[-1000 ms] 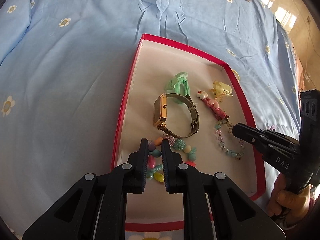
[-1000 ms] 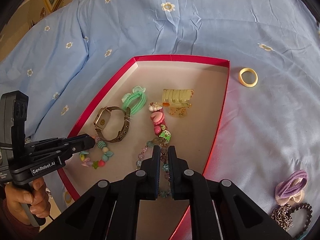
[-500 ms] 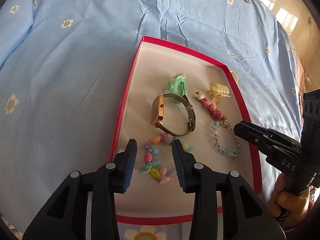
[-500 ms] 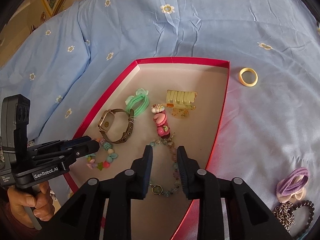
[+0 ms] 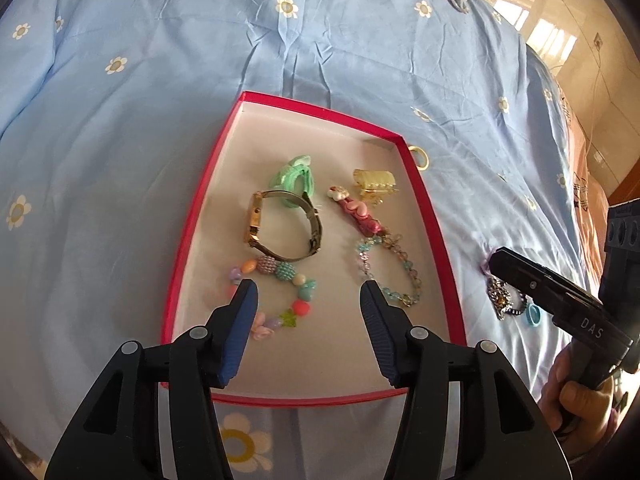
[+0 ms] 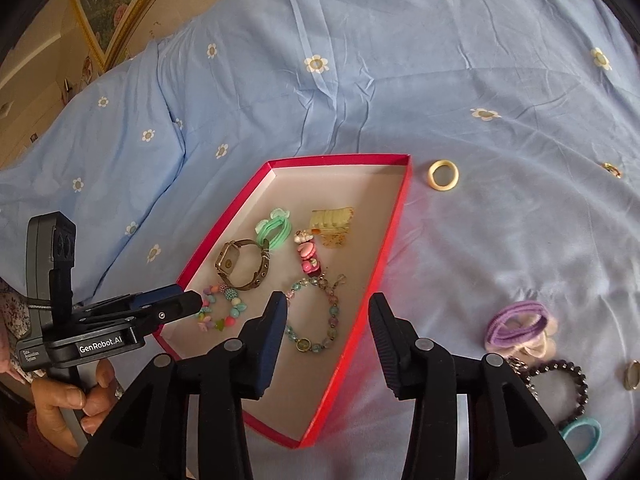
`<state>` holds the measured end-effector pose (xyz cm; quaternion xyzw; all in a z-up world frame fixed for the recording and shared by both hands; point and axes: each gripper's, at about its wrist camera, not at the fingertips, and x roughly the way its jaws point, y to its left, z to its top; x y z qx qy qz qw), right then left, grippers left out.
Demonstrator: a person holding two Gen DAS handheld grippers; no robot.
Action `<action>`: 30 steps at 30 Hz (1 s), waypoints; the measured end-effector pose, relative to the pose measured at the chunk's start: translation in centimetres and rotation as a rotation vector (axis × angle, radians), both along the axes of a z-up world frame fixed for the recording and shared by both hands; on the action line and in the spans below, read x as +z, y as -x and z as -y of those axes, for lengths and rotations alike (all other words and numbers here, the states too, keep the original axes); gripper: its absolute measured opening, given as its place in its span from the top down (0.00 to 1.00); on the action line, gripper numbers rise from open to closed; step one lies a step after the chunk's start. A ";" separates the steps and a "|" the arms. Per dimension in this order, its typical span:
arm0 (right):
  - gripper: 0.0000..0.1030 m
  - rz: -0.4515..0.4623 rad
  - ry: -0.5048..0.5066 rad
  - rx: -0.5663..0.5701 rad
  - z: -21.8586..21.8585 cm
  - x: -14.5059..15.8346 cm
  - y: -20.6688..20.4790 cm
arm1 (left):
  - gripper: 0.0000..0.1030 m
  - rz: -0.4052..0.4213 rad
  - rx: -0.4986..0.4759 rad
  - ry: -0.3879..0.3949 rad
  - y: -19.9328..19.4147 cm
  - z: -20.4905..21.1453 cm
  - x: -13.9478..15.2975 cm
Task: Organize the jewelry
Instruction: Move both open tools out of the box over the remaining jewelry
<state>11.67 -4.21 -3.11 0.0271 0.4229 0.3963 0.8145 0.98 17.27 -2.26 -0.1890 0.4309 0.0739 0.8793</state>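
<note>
A bed covered by a light blue sheet (image 6: 460, 92) with small white daisies. On it lies a shallow red tray (image 6: 394, 232). Just beside the tray's far corner sits a cream ring (image 6: 443, 175). Near the bed's near edge lie a purple hair tie (image 6: 518, 324), a dark beaded bracelet (image 6: 560, 384) and a teal hair tie (image 6: 582, 438).

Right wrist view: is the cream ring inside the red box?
No. The cream ring lies on the blue bedsheet, just outside the red box's far corner.
</note>
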 end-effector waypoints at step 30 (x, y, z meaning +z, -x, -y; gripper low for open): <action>0.41 -0.009 0.054 -0.390 18.5 -1.7 1.6 | 0.45 0.000 -0.319 -0.005 -2.5 13.9 0.4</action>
